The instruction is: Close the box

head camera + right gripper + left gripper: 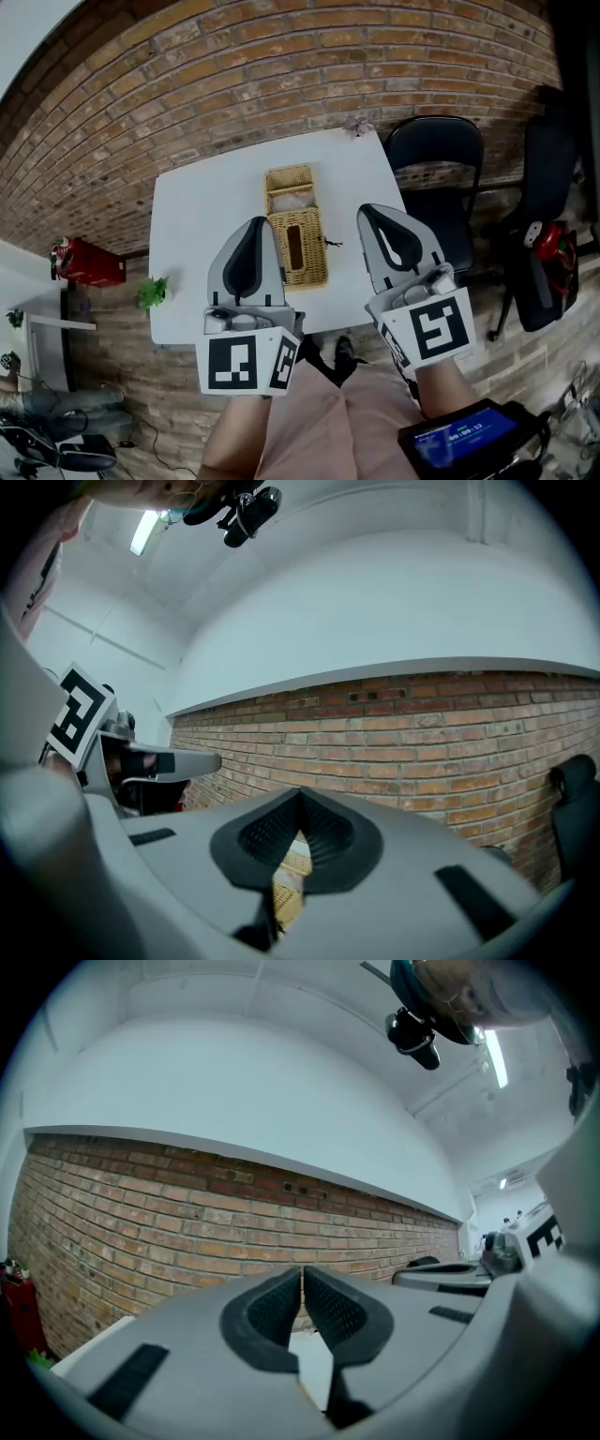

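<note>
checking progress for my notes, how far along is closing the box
Done: nothing visibly; the wicker box shows white contents, and its slotted lid looks flipped open. In hand: nothing; the left hand-held gripper and right hand-held gripper flank it, both shut, empty. Left: swing the lid over.

A rectangular box [297, 246] woven from tan wicker lies open near the middle of a white table [197, 234], its long side running from near to far. It shows as two woven parts end to end. The smaller far part holds something white inside. The larger near part has a long dark slot down its middle.
</note>
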Motion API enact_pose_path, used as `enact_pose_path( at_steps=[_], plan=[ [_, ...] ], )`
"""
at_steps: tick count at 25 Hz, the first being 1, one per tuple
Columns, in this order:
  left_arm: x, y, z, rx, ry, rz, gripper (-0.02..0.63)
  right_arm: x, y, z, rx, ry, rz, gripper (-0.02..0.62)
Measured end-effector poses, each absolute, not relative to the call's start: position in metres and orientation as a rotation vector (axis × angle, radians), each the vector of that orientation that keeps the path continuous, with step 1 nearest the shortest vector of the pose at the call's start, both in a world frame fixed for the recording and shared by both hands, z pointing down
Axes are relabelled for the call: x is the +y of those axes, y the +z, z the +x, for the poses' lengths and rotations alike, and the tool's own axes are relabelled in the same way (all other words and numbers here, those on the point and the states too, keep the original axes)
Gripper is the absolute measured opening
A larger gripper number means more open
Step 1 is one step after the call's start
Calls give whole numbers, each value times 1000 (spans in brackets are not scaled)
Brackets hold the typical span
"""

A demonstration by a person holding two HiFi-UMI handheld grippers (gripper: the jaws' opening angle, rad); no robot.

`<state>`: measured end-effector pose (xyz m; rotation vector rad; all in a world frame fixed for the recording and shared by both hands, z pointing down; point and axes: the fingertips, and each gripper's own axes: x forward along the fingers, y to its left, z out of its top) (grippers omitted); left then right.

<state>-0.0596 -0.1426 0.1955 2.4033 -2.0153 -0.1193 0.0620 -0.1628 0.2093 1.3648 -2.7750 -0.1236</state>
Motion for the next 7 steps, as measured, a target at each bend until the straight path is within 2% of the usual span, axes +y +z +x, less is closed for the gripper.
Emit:
enact_pose_path(
  at_steps=[7],
  plan=[
    [-147, 196, -58, -2013, -117, 2406, 18, -166, 211, 62, -2777, -119, 1361, -2]
  ],
)
